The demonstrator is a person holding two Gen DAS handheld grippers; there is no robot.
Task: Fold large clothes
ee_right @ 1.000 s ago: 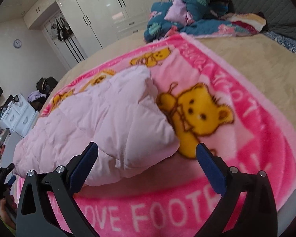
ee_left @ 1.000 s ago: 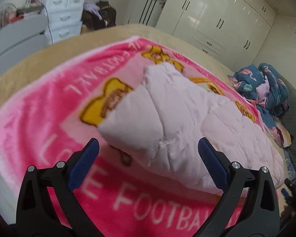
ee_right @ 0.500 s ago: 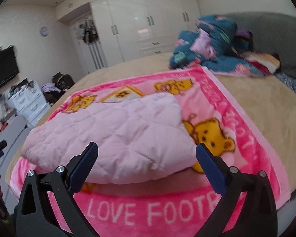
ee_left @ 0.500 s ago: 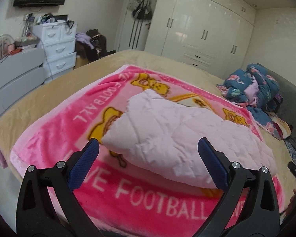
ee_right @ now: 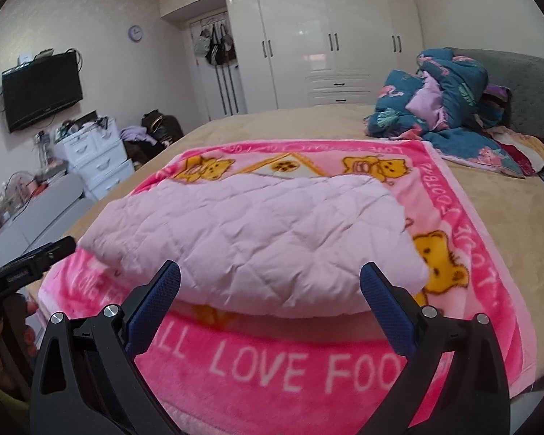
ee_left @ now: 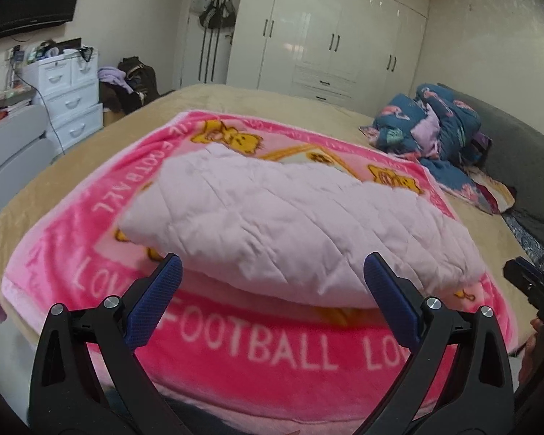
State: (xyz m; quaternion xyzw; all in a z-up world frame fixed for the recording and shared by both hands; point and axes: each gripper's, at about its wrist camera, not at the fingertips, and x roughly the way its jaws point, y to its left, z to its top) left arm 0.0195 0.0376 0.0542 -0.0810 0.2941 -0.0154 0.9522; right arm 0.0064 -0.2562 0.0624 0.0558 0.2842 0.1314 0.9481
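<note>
A folded pale pink quilted garment (ee_left: 290, 224) lies on a bright pink bear-print blanket (ee_left: 257, 348) spread over the bed; it also shows in the right wrist view (ee_right: 250, 239), on the same blanket (ee_right: 293, 366). My left gripper (ee_left: 272, 272) is open and empty, held back at the near edge of the bed, apart from the garment. My right gripper (ee_right: 270, 277) is open and empty too, at the near edge to the right. Each gripper shows at the edge of the other's view.
A heap of dark blue patterned bedding (ee_left: 435, 127) lies at the far right of the tan bed (ee_left: 54, 188). White drawers (ee_left: 69, 105), clutter and a wall TV (ee_right: 41, 90) stand to the left. White wardrobes (ee_right: 330, 43) line the far wall.
Both grippers have pulled back and up from the garment toward the near edge of the bed. The garment lies still, folded. Both stay open.
</note>
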